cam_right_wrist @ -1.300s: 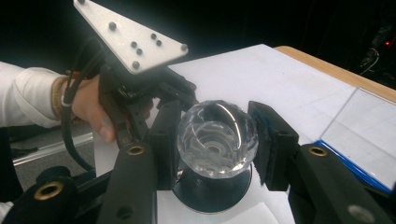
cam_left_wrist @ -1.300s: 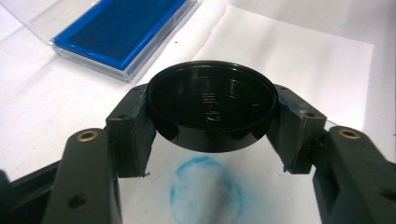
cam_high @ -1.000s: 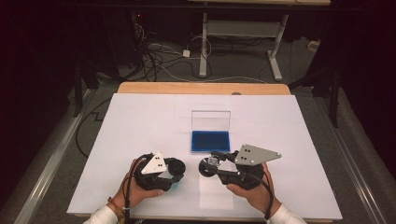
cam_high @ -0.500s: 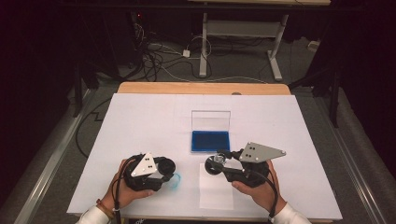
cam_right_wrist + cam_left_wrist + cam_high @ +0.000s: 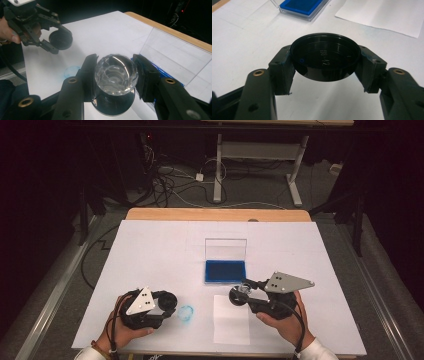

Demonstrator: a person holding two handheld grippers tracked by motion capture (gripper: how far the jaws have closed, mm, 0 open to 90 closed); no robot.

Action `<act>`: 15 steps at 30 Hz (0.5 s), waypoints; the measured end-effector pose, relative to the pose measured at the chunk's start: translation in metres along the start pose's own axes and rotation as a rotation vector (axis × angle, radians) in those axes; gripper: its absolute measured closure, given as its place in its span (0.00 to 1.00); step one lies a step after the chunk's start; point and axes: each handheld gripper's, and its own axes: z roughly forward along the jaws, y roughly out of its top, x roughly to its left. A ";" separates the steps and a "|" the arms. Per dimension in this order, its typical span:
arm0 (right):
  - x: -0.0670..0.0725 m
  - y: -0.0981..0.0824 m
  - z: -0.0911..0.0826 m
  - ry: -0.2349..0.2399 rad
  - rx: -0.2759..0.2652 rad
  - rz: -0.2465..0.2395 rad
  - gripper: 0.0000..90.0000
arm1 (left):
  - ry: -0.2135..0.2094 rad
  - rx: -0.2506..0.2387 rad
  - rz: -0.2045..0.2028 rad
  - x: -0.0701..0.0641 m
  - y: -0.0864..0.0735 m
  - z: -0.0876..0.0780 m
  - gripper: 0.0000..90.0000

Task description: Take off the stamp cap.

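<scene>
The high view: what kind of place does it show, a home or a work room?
Most likely a lab or workshop set up for recording. A white-covered table stands in a dark room, loose cables lie on the floor behind it, and a metal-legged workbench stands beyond.

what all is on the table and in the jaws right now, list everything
ink pad case: 1, blue pad with clear lid standing open, table centre
paper sheet: 1, white, near edge, in front of the case
ring mark: 1, faint blue, on the table beside the left gripper
round lid: 1, black, clamped between the left jaws
stamp: 1, clear faceted knob on a round base, clamped between the right jaws
table: 1, white top with a wooden far edge
left gripper: 1, black, near left, in the left hand
right gripper: 1, black, near right, in the right hand
</scene>
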 end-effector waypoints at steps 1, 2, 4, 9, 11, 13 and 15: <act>-0.001 0.000 0.000 -0.003 0.000 0.001 0.64 | 0.004 -0.001 0.001 0.000 -0.001 -0.001 0.40; -0.002 -0.001 0.000 -0.007 0.003 0.001 0.64 | -0.001 -0.002 -0.002 0.000 -0.003 -0.002 0.40; -0.003 -0.001 0.000 -0.016 0.007 -0.002 0.64 | 0.002 0.001 -0.004 0.000 -0.006 -0.003 0.40; -0.006 -0.003 0.000 -0.030 0.018 0.000 0.64 | 0.003 0.010 -0.028 0.001 -0.015 -0.005 0.40; -0.007 -0.003 0.000 -0.035 0.018 0.002 0.64 | 0.005 0.014 -0.030 0.001 -0.018 -0.006 0.40; -0.008 -0.002 0.000 -0.041 0.018 0.000 0.64 | 0.004 0.012 -0.035 0.003 -0.020 -0.008 0.40; -0.009 -0.002 0.000 -0.043 0.021 0.002 0.64 | 0.007 0.010 -0.039 0.004 -0.022 -0.010 0.40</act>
